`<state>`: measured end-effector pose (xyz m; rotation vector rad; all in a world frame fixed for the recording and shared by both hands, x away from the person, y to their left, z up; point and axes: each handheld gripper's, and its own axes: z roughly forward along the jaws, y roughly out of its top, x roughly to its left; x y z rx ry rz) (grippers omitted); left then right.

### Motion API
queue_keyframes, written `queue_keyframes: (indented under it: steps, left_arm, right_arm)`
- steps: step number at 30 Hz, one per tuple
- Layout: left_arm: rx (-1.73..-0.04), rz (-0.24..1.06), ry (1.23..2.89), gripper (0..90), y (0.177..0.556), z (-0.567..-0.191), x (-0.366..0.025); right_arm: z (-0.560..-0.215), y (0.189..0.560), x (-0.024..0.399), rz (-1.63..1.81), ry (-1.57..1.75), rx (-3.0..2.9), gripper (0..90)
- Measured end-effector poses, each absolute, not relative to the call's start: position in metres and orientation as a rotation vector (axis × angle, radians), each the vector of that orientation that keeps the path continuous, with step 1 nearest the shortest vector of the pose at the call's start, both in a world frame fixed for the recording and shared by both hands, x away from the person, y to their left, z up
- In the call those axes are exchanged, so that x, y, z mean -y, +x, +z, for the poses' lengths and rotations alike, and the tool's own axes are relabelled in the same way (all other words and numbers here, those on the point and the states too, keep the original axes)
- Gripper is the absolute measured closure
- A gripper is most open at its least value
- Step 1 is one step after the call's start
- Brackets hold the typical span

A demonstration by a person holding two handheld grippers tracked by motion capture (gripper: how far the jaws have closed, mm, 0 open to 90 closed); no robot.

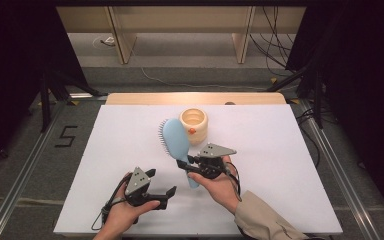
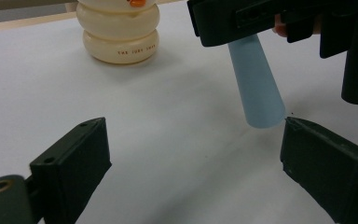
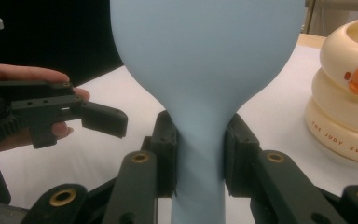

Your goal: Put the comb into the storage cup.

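White table top [image 1: 280, 165], cream ringed cup with an orange duck bill [image 1: 194, 125], floor marking "5" [image 1: 66, 136], black cables [image 1: 275, 50]

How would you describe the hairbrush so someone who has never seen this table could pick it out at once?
On the white table, look just in front of the cream ringed cup near the far edge. The hairbrush leans beside it, its handle clamped in the right gripper. It is the only pale blue thing, with an oval head and tapering handle.
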<state>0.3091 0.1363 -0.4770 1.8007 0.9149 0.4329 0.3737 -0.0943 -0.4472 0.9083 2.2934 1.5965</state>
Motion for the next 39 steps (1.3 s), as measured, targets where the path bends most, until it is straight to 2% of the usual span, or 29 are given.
queue_keyframes:
  steps: [39]
  left_arm:
    - [-0.911, 0.382, 1.785, 12.5, 0.315, -0.475, -0.118]
  right_arm:
    - [-0.447, 0.368, 0.087, 1.611, 0.891, -2.296, 70.3]
